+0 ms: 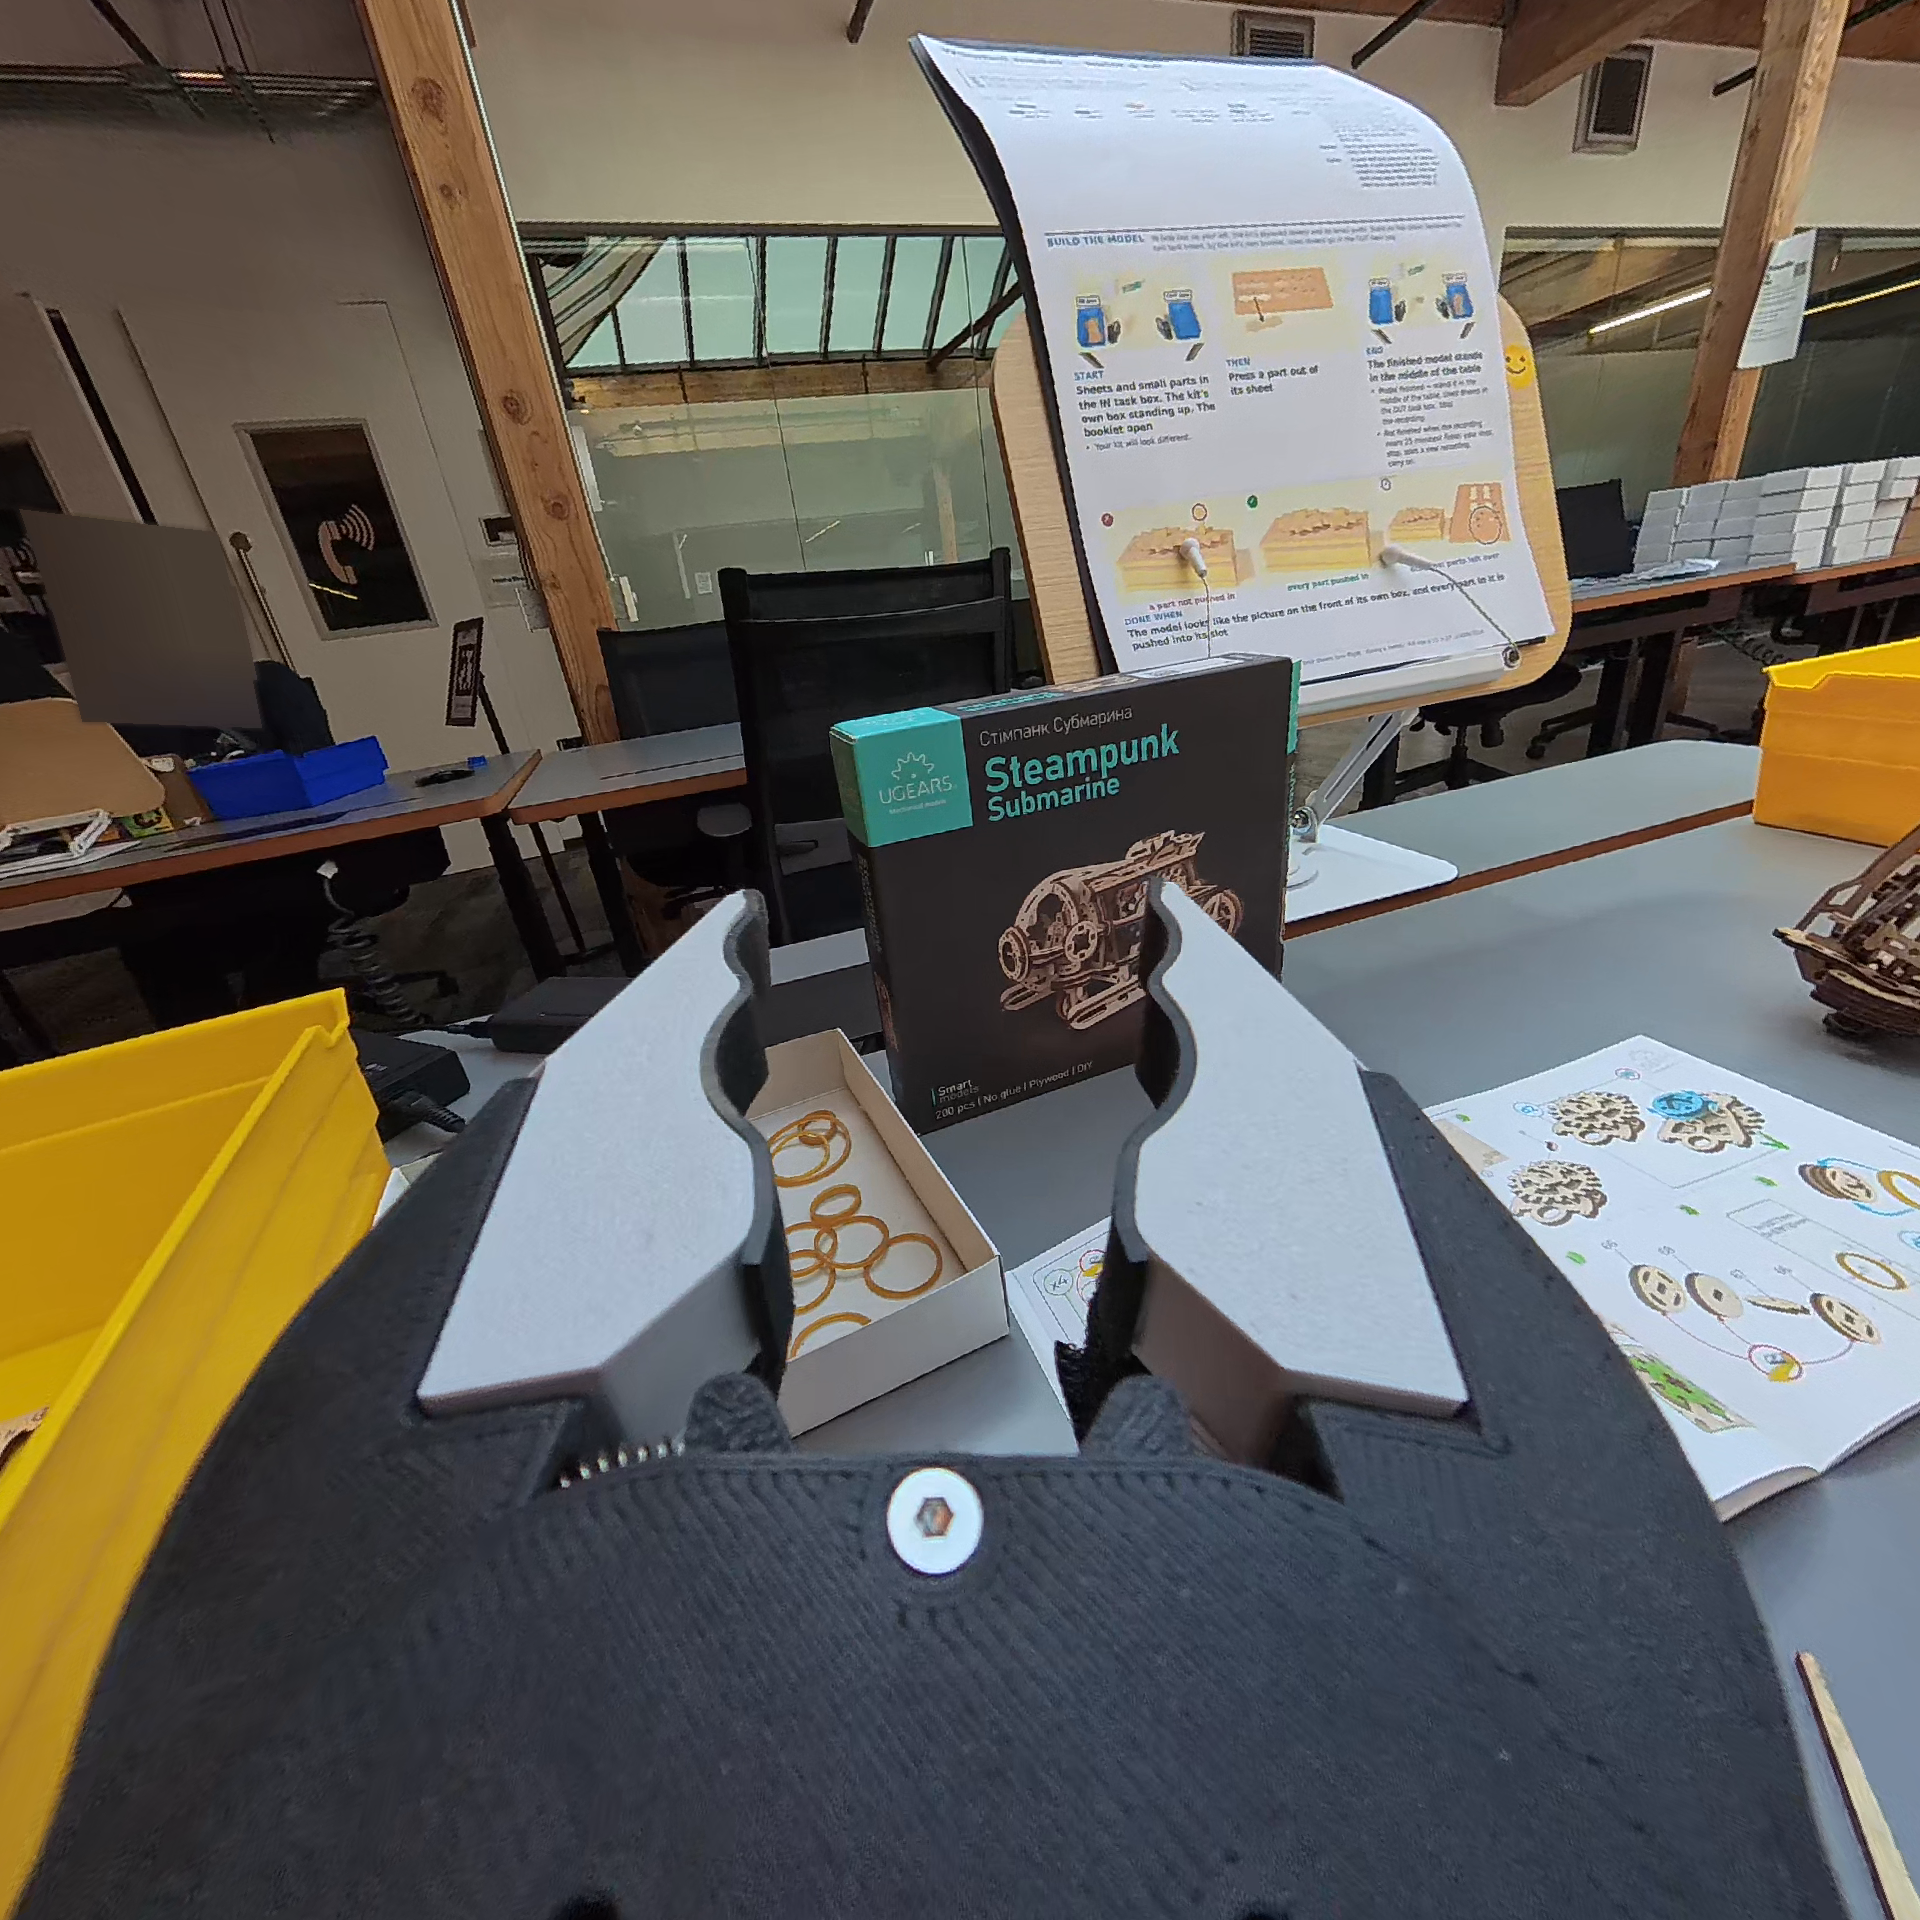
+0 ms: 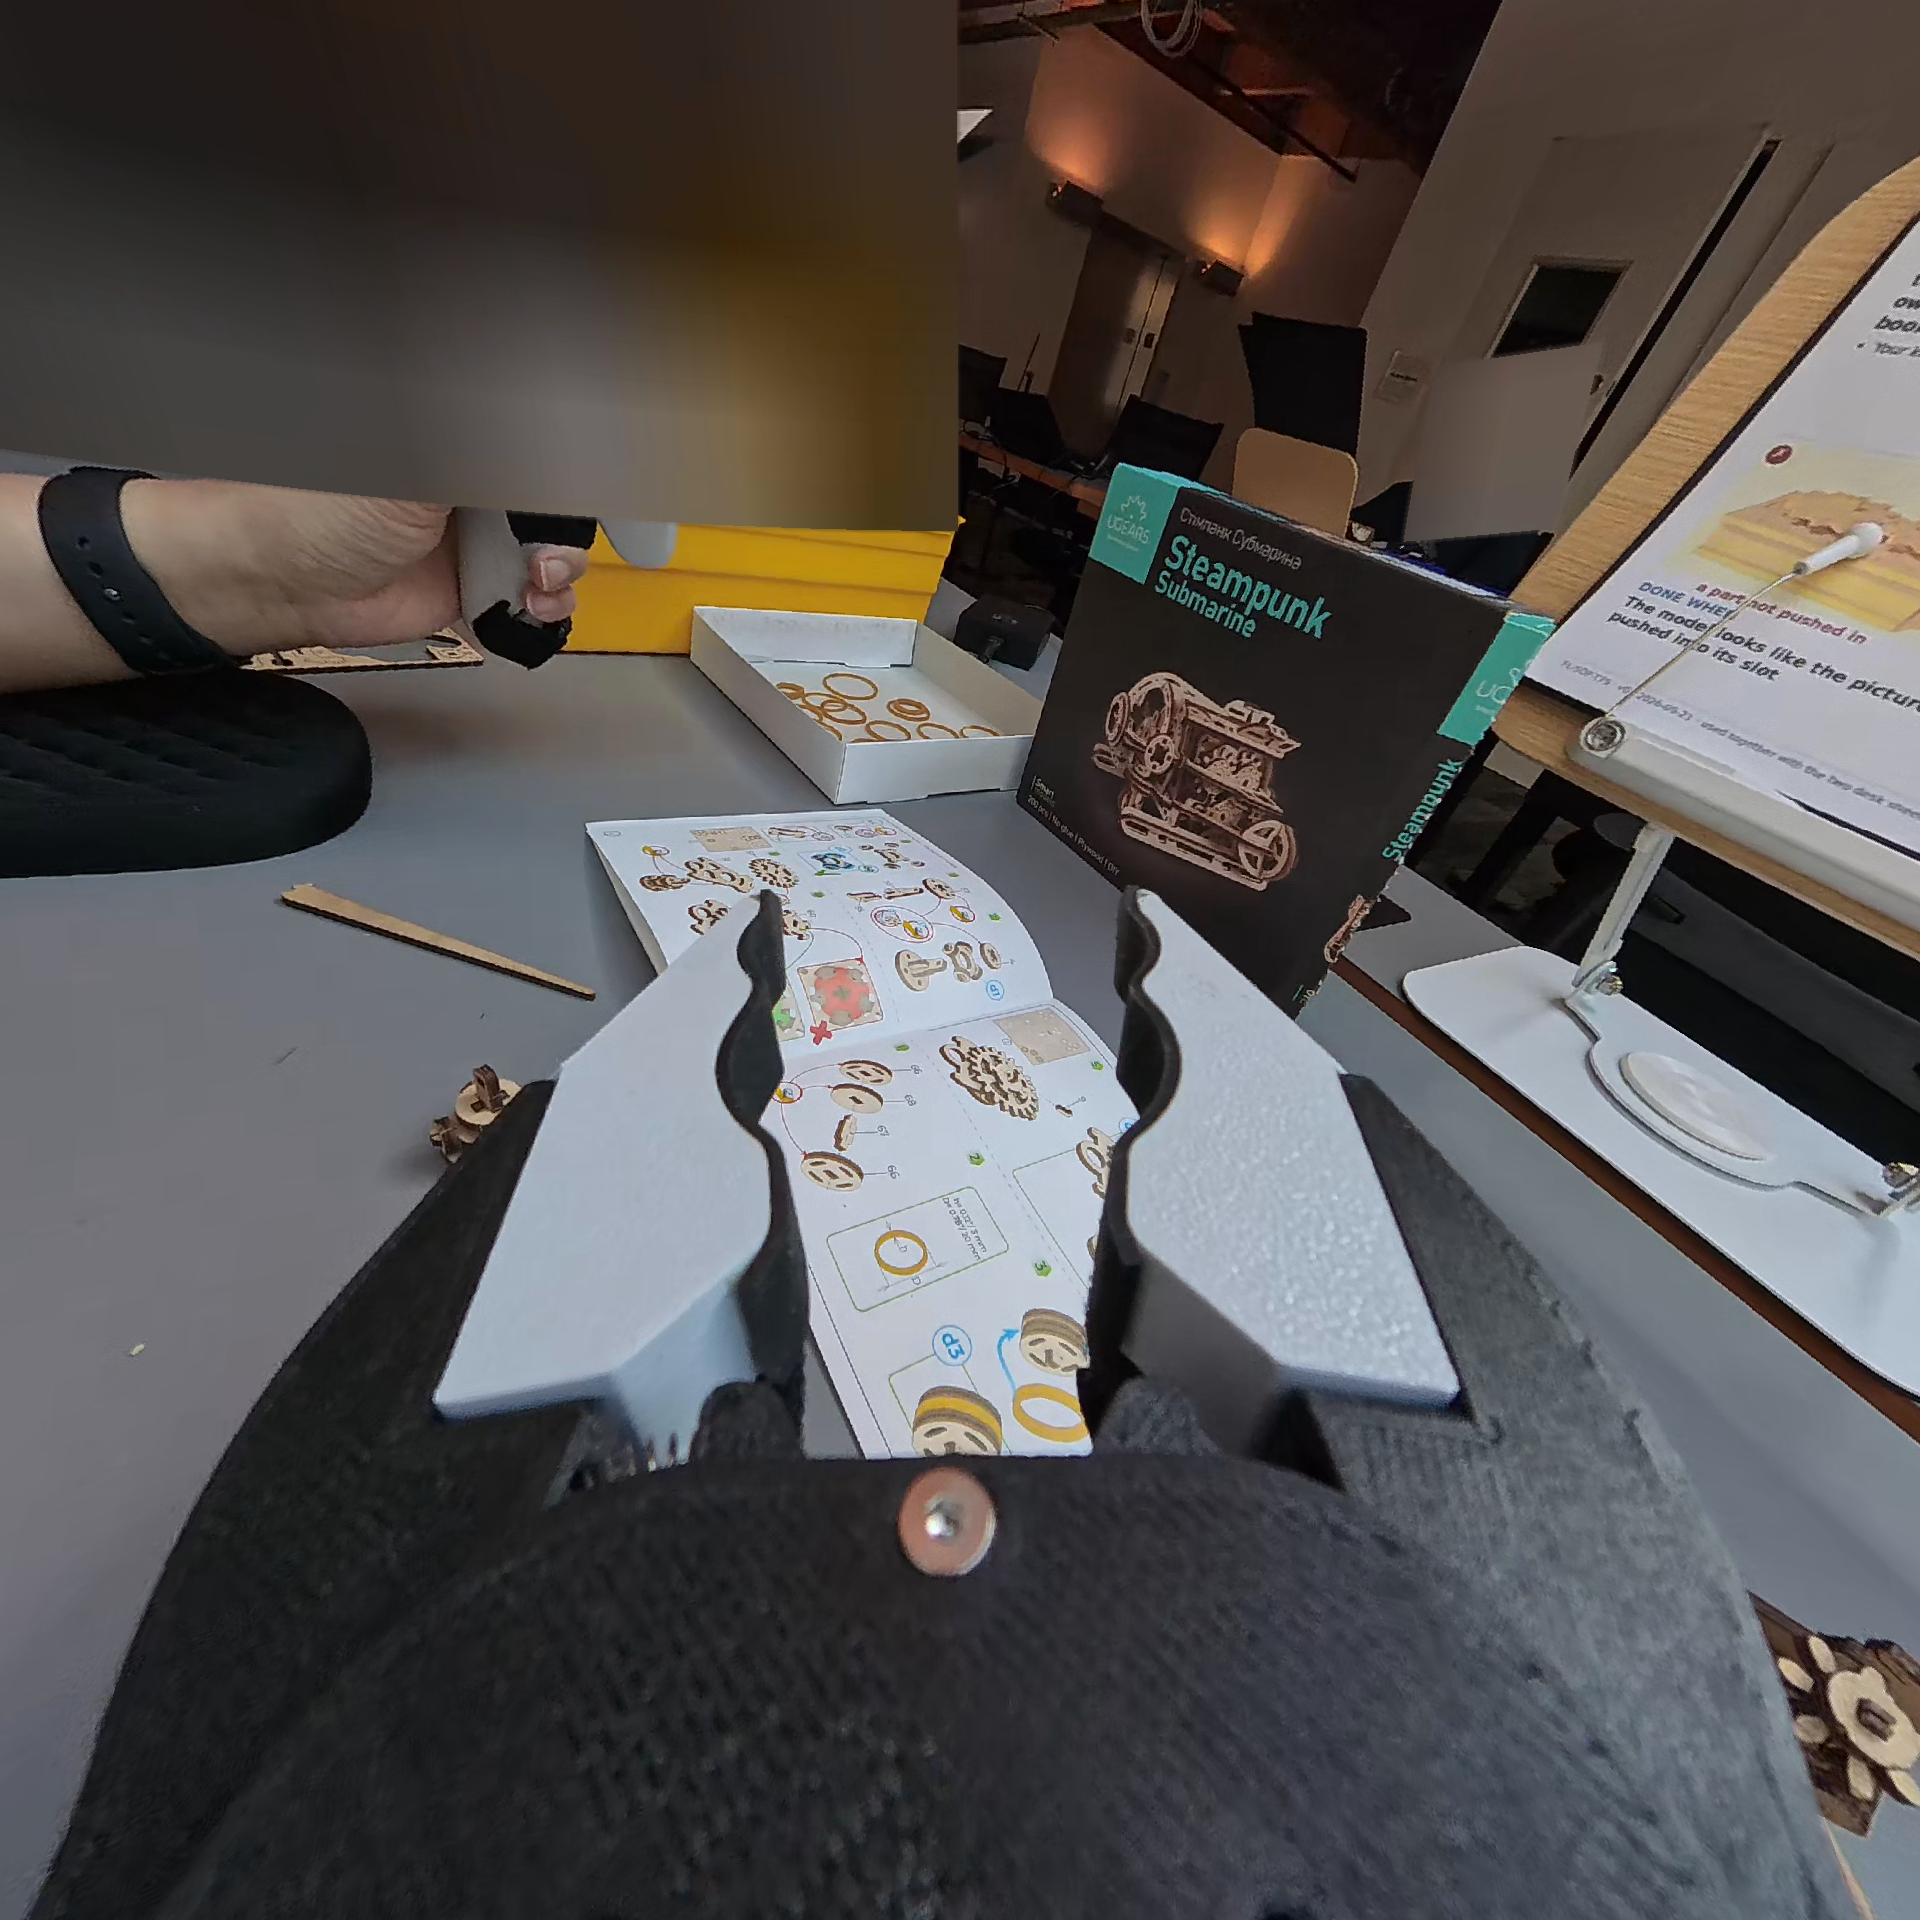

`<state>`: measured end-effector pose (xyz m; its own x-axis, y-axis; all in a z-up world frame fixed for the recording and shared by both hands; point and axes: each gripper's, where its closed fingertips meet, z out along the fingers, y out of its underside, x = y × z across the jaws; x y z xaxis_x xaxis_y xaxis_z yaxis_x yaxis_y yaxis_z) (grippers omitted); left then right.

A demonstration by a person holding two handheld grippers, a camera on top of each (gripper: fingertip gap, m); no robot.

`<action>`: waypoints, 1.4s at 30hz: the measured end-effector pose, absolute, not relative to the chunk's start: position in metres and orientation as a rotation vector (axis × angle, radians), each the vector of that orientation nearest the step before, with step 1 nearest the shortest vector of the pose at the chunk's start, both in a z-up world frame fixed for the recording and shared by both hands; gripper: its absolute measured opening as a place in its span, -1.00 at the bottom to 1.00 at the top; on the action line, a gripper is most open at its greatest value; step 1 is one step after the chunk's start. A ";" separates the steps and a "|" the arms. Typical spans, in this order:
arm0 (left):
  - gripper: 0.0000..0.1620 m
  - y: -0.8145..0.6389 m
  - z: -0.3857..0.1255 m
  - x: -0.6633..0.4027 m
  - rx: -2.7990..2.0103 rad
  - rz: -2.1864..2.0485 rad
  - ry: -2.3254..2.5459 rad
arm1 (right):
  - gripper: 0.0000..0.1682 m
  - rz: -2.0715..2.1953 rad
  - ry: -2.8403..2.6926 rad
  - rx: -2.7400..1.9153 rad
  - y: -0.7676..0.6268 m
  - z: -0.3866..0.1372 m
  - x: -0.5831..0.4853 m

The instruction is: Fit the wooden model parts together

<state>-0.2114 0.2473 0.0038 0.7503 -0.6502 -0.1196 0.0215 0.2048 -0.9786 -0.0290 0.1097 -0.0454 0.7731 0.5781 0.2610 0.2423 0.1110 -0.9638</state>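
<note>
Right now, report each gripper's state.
Left gripper: open, holding nothing, above the white tray.
Right gripper: open, holding nothing, above the instruction booklet.

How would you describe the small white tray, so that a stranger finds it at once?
Start at the dark kit box standing upright on the grey table. Just to its left in the right wrist view, beyond the open instruction booklet, lies the shallow white tray. It alone holds loose tan rubber bands; the yellow bin behind it is far larger.
</note>
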 end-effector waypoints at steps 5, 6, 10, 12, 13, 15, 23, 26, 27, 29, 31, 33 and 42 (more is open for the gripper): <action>-0.14 0.247 0.003 -0.210 -1.297 -0.507 0.600 | -0.26 0.269 -0.726 -1.480 0.109 -0.048 -0.032; -0.13 0.247 0.002 -0.209 -1.298 -0.508 0.602 | -0.26 0.266 -0.729 -1.481 0.109 -0.048 -0.032; -0.13 0.246 0.002 -0.209 -1.298 -0.511 0.606 | -0.29 0.270 -0.745 -1.501 0.109 -0.052 -0.034; -0.13 0.247 0.002 -0.209 -1.299 -0.503 0.610 | -0.30 0.275 -0.753 -1.520 0.110 -0.056 -0.035; -0.13 0.247 0.002 -0.209 -1.300 -0.500 0.610 | -0.31 0.276 -0.756 -1.526 0.110 -0.057 -0.035; -0.14 0.248 0.002 -0.210 -1.300 -0.503 0.605 | -0.32 0.274 -0.764 -1.532 0.110 -0.058 -0.035; -0.15 0.249 0.004 -0.213 -1.300 -0.503 0.594 | -0.33 0.262 -0.791 -1.532 0.108 -0.061 -0.039; -0.15 0.250 0.003 -0.215 -1.302 -0.503 0.588 | -0.33 0.254 -0.801 -1.534 0.108 -0.062 -0.040; -0.15 0.251 0.003 -0.215 -1.304 -0.503 0.584 | -0.33 0.254 -0.802 -1.535 0.107 -0.063 -0.040; -0.15 0.252 0.003 -0.217 -1.308 -0.505 0.577 | -0.33 0.264 -0.800 -1.542 0.107 -0.064 -0.041; -0.15 0.253 0.003 -0.219 -1.310 -0.507 0.569 | -0.33 0.274 -0.800 -1.550 0.107 -0.066 -0.042; -0.16 0.254 0.004 -0.221 -1.311 -0.510 0.559 | -0.34 0.278 -0.806 -1.561 0.107 -0.069 -0.043; -0.18 0.253 0.005 -0.221 -1.315 -0.563 0.540 | -0.38 0.308 -0.854 -1.601 0.105 -0.083 -0.051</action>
<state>-0.2207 0.2526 0.0053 0.7506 -0.6589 -0.0490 0.0771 0.1610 -0.9839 -0.0512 0.1051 -0.0834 0.6917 0.6727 0.2629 0.3502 0.0060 -0.9367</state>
